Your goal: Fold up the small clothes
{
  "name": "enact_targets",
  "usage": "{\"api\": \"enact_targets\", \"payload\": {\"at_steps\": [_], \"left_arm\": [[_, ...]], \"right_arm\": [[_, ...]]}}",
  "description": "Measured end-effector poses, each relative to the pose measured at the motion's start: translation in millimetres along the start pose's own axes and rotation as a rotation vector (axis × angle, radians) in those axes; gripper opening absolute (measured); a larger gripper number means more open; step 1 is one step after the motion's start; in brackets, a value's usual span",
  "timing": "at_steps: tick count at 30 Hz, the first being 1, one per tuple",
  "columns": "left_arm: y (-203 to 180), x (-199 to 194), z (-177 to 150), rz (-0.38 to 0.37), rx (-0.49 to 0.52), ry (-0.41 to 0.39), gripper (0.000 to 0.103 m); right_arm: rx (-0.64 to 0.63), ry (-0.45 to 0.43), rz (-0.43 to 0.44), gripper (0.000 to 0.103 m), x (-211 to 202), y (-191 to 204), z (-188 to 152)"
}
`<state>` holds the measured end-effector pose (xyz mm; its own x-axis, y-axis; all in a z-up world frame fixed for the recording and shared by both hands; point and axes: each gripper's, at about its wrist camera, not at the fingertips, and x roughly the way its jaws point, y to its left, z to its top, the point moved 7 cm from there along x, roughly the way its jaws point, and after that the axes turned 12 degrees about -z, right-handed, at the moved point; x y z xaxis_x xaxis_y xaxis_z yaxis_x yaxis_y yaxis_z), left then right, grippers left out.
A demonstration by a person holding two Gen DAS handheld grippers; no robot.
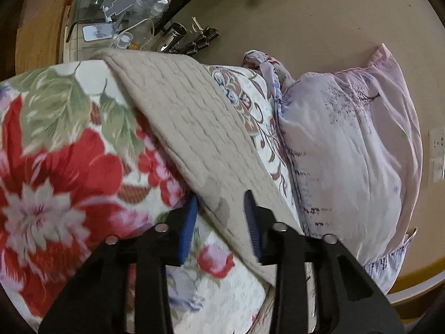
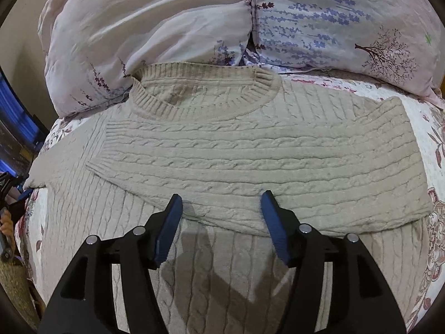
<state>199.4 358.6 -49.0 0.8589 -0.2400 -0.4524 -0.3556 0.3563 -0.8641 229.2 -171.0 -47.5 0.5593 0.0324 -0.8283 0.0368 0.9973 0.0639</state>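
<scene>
Beige cable-knit sweater (image 2: 222, 150) lying flat on a bed with a floral quilt (image 2: 414, 128), collar (image 2: 205, 103) toward the pillows (image 2: 155, 27) at the head edge. One sleeve (image 2: 250, 167) is already laid across the chest, its cuff toward the left of the right wrist view; the fold-in of the sides is judged to be the step in hand.

Right gripper (image 2: 221, 217): jaws well apart, hovering just over the lower edge of the crossed sleeve, nothing between the pads (its shadow falls on the knit below). It appears to have let the sleeve go.

Left gripper (image 1: 221, 217): seen from its own wrist view, at the sweater's side near the bed's left edge. Its jaws stand fairly close together, astride a raised edge of the sweater (image 1: 194, 128), which slopes up off the quilt (image 1: 55, 167). Whether the pads actually pinch the knit cannot be told; a gap shows on each side of the cloth.

Next move, as judged: the left side needs a firm pinch on that edge, then a carry across the chest to lie over the first sleeve, kept flat so the knit does not bunch; the hem-to-collar fold would follow.
</scene>
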Motion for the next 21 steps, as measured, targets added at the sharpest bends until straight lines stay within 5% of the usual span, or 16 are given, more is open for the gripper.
{"api": "enact_targets", "payload": {"at_steps": [4, 9, 13, 21], "left_arm": [[6, 5, 7, 0.004, -0.028, 0.005, 0.008], [-20, 2, 5, -0.002, 0.05, -0.029, 0.006], [-79, 3, -11, -0.088, 0.176, -0.024, 0.006], [-196, 51, -129, -0.327, 0.403, 0.194, 0.006]], "right_arm": [[0.004, 0.0, 0.014, 0.062, 0, -2, -1], [0.028, 0.007, 0.042, 0.062, -1, -6, 0], [0.064, 0.014, 0.076, 0.062, -6, -11, 0], [0.122, 0.001, 0.097, 0.063, -20, -32, -3]]}}
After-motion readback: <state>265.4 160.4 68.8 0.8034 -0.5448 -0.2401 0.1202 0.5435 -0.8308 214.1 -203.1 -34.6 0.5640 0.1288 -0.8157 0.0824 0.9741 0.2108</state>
